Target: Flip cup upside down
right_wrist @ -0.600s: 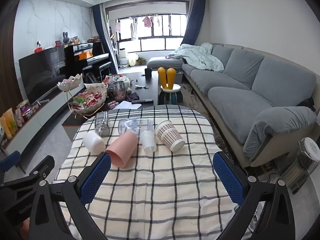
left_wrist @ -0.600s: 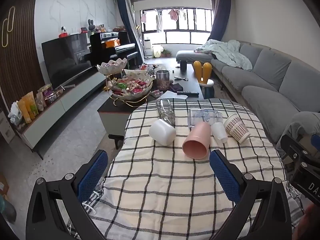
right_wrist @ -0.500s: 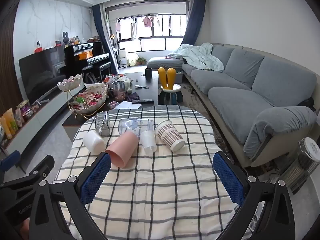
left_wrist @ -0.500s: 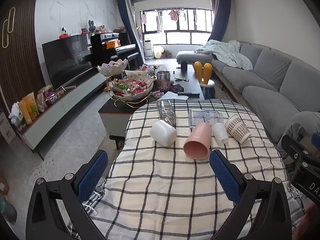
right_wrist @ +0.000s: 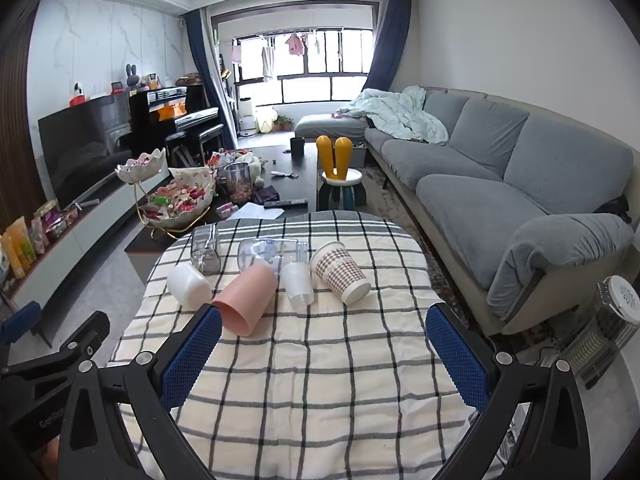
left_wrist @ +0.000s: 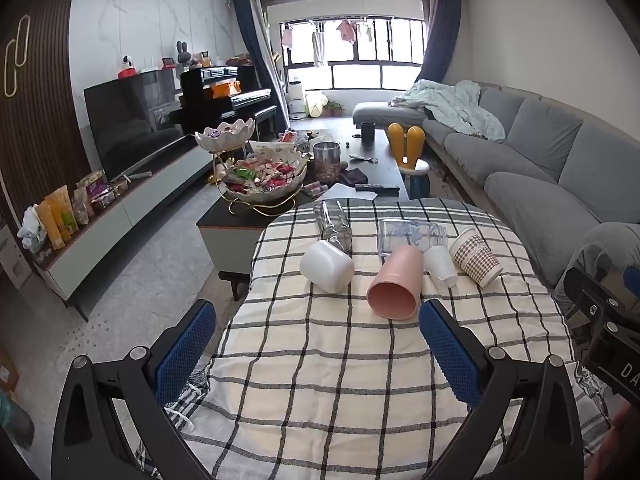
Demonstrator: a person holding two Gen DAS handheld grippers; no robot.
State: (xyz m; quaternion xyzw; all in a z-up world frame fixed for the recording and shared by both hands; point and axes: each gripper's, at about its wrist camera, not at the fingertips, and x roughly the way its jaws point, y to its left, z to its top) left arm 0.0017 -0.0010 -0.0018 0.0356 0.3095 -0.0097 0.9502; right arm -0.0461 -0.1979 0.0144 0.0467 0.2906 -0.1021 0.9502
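Both grippers, left gripper (left_wrist: 318, 350) and right gripper (right_wrist: 324, 354), remain spread and empty; the left view has shifted slightly rightward. Pink cup (left_wrist: 396, 282) lies sideways just ahead of the left gripper's right finger, apparently unmoved

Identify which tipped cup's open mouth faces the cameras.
The pink plastic cup: its hollow opening shows. The white cup shows its closed base; the checked paper cup likewise.
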